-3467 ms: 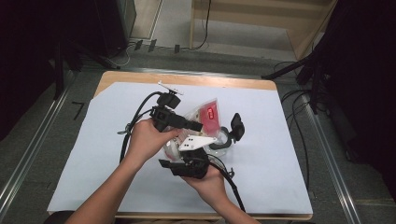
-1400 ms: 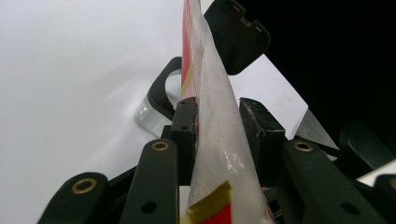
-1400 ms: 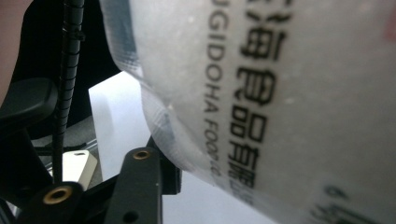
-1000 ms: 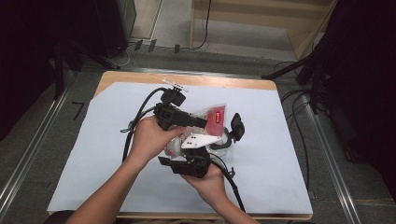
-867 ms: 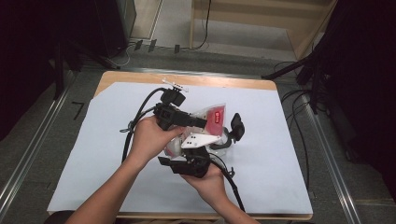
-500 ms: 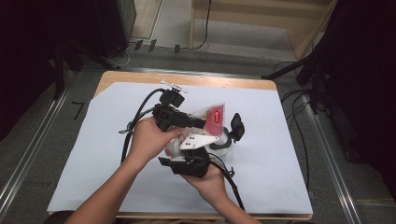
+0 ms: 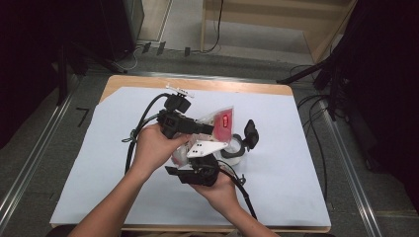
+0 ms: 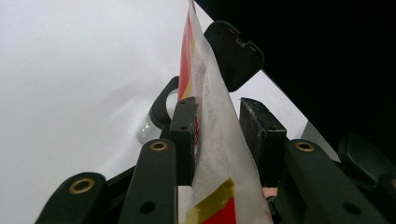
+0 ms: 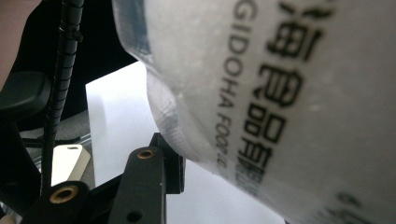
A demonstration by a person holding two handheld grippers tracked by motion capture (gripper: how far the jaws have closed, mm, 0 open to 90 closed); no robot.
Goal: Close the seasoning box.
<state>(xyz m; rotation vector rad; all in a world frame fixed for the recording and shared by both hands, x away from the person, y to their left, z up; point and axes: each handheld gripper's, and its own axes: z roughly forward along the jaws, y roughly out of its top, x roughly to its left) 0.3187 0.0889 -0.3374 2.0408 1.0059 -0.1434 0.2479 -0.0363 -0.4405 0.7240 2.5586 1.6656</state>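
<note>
Over the sheet (image 7: 99,163), left claw (image 7: 210,129) has lifted the pouch (image 7: 222,123) slightly.

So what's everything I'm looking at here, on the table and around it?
Food pouch: one, translucent with a red label and black print, mid-table, held up between both grippers.
Jar: one, clear glass with a black flip lid standing open, on the sheet just right of the grippers.
Sheet: one, white, covering most of the tabletop.
Table: one, light wood, edge showing at the far side.
Wooden furniture: one, pale, on the floor beyond the table.
Left gripper: one, black, fingers either side of the pouch's edge.
Right gripper: one, black with a grey plate, under the pouch.
Hands: two, one on each gripper.
</note>
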